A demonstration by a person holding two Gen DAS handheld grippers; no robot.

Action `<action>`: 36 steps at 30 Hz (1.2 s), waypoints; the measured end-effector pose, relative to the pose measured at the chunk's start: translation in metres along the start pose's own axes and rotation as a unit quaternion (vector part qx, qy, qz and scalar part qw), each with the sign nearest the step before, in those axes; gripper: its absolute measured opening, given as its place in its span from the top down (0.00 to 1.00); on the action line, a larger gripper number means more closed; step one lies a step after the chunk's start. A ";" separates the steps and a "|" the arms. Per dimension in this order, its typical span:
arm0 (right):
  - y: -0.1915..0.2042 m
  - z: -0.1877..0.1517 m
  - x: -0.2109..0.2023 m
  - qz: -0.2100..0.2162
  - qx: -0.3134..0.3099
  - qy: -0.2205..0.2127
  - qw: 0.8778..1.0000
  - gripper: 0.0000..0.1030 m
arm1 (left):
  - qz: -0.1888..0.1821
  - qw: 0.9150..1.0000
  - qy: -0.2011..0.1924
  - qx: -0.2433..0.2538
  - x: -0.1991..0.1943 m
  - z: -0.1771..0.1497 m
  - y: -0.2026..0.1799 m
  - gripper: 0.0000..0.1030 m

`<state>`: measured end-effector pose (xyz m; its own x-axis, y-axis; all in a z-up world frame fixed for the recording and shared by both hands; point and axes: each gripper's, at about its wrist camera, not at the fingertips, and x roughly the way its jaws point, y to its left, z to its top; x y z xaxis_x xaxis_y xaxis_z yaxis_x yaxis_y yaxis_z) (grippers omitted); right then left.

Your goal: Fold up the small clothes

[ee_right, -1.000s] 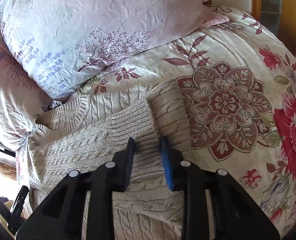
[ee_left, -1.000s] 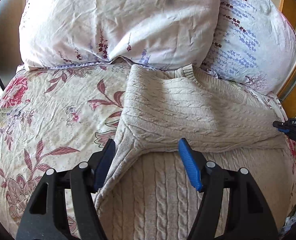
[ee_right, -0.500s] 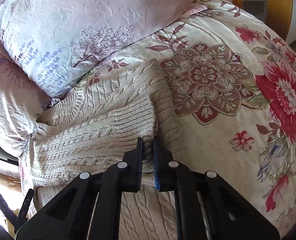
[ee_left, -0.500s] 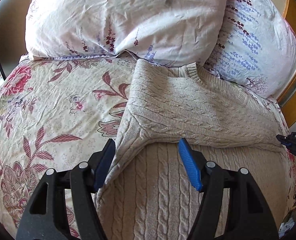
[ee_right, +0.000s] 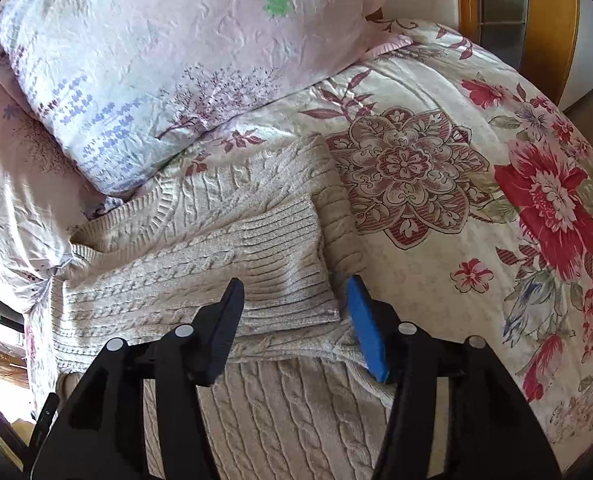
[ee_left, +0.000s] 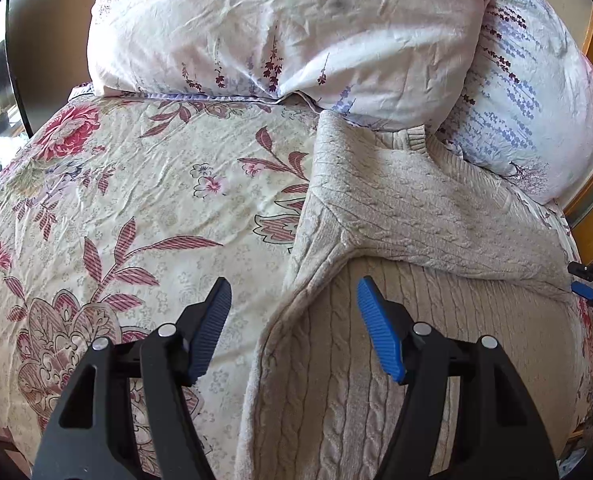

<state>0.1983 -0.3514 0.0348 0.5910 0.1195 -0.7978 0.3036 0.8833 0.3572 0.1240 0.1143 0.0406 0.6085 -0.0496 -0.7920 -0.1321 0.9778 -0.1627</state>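
A beige cable-knit sweater (ee_left: pixel 408 216) lies flat on a floral bedspread (ee_left: pixel 136 208), its collar toward the pillows. One sleeve is folded across the chest, and its ribbed cuff (ee_right: pixel 284 256) rests near the sweater's right side. My right gripper (ee_right: pixel 294 320) hovers just over that cuff; its jaws are opening and the pads press on nothing. My left gripper (ee_left: pixel 294 322) stands open above the sweater's left edge, where the folded sleeve meets the body, holding nothing. The right gripper's tip (ee_left: pixel 588 284) shows at the far right of the left wrist view.
Two pale floral pillows (ee_left: pixel 288 36) (ee_right: pixel 168 60) lie against the sweater's collar at the head of the bed. A wooden bed frame (ee_right: pixel 544 20) runs along the far right. The bedspread (ee_right: pixel 476 184) spreads wide on both sides of the sweater.
My right gripper was shut on the sleeve cuff and has let it go; the cuff now lies flat across the sweater. My left gripper has shifted left, still open.
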 end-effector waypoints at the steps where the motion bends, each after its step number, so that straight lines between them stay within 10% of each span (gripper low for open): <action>1: 0.002 -0.001 -0.001 0.004 -0.010 -0.001 1.000 0.46 | 0.001 1.000 0.003 0.002 0.002 -0.001 0.000 0.37; 10: 0.020 -0.011 -0.007 0.031 -0.030 0.002 0.999 0.46 | 0.031 0.999 0.017 0.039 0.026 0.010 -0.003 0.50; 15: 0.013 -0.016 -0.019 0.039 -0.025 -0.007 0.999 0.46 | 0.031 0.999 0.021 -0.019 0.031 0.008 0.017 0.59; 27: -0.034 -0.043 -0.055 0.050 -0.008 -0.004 0.999 0.46 | 0.039 0.997 0.003 -0.063 0.015 0.010 0.022 0.49; 36: -0.047 -0.054 -0.061 0.071 0.022 0.002 0.997 0.46 | 0.098 0.995 0.018 -0.006 0.024 0.007 0.016 0.42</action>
<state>0.1080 -0.3756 0.0408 0.6270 0.2438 -0.7399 0.2492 0.8371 0.4870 0.1420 0.1306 0.0232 0.5415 0.1332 -0.8301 -0.2543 0.9671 -0.0107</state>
